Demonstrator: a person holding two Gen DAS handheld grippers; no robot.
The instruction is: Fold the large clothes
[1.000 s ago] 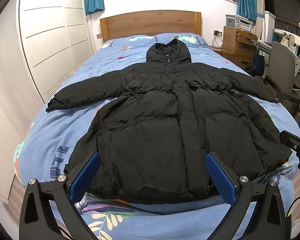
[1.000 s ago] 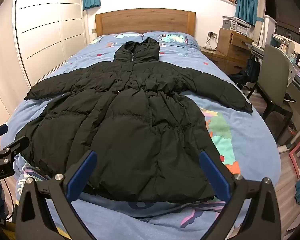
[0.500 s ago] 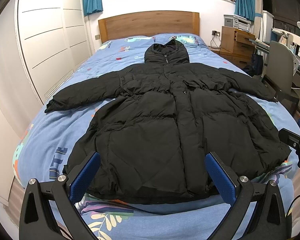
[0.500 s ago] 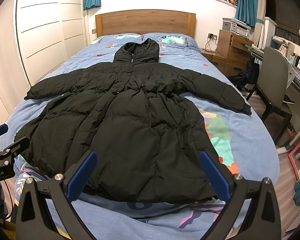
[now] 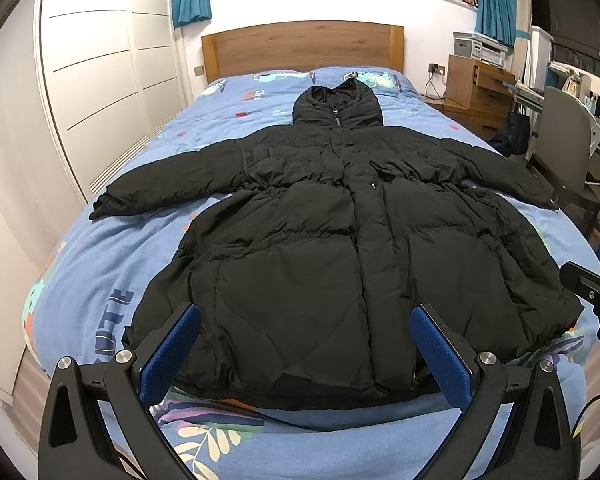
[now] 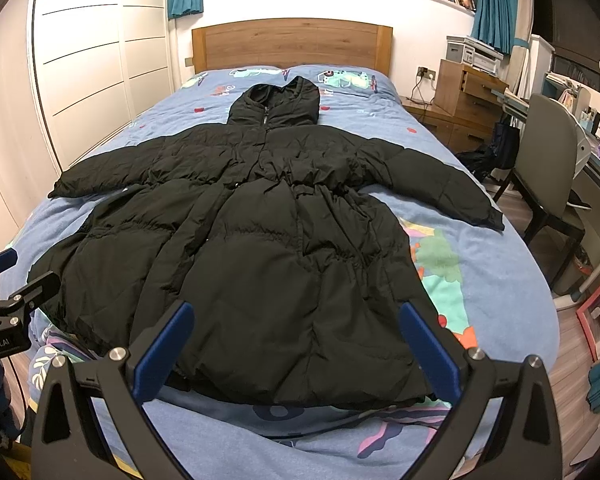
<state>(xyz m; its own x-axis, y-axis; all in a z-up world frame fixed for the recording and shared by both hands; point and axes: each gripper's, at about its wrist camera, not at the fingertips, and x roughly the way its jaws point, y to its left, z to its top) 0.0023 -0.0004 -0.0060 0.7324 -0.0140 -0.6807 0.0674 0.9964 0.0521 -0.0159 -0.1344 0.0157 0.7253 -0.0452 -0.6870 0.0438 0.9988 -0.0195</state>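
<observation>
A large black hooded puffer coat (image 5: 340,240) lies flat and face up on the bed, sleeves spread out to both sides, hood toward the headboard. It also shows in the right wrist view (image 6: 268,248). My left gripper (image 5: 304,344) is open and empty, held above the coat's hem near the foot of the bed. My right gripper (image 6: 296,340) is open and empty, also above the hem, to the right of the left one. The right gripper's edge shows in the left wrist view (image 5: 592,292).
The bed (image 5: 112,256) has a blue patterned cover and a wooden headboard (image 5: 304,46). White wardrobe doors (image 5: 92,80) stand on the left. A grey chair (image 6: 548,160), desk and wooden nightstand (image 6: 464,96) stand on the right.
Both views have shifted slightly; the coat sits a little lower in frame. Both grippers stay open and empty.
</observation>
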